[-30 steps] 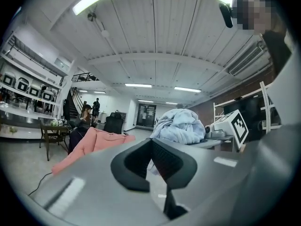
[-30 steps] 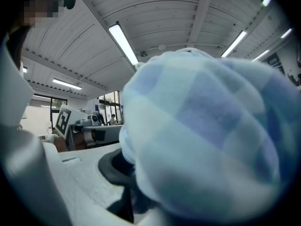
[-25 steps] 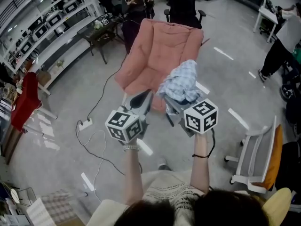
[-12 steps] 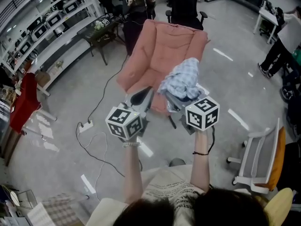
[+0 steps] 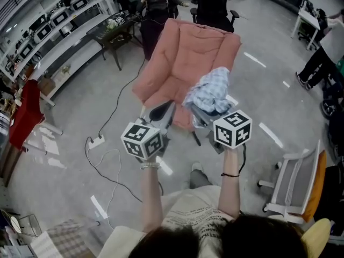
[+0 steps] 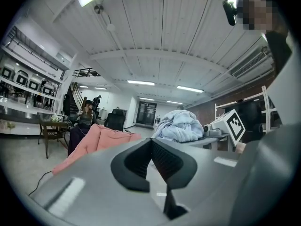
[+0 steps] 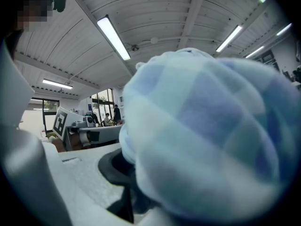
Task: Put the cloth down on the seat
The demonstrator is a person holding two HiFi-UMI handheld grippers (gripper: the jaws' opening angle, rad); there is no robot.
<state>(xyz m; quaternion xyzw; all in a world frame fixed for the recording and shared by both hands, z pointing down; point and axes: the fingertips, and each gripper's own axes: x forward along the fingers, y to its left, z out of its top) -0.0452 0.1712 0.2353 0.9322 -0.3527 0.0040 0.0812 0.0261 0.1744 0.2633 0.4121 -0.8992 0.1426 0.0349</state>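
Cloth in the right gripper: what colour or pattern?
Pale blue-and-white checked cloth; clearest in the head view.

No words, labels, brands or numbers can be read in any view

Bright ceiling strip lights (image 7: 113, 37) — fisheye edges, close cloth (image 7: 207, 135) blurred.

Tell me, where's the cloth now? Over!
Left gripper shut, empty. Right gripper shut on cloth, held up, not yet at pink armchair. Nothing seen on its seat.
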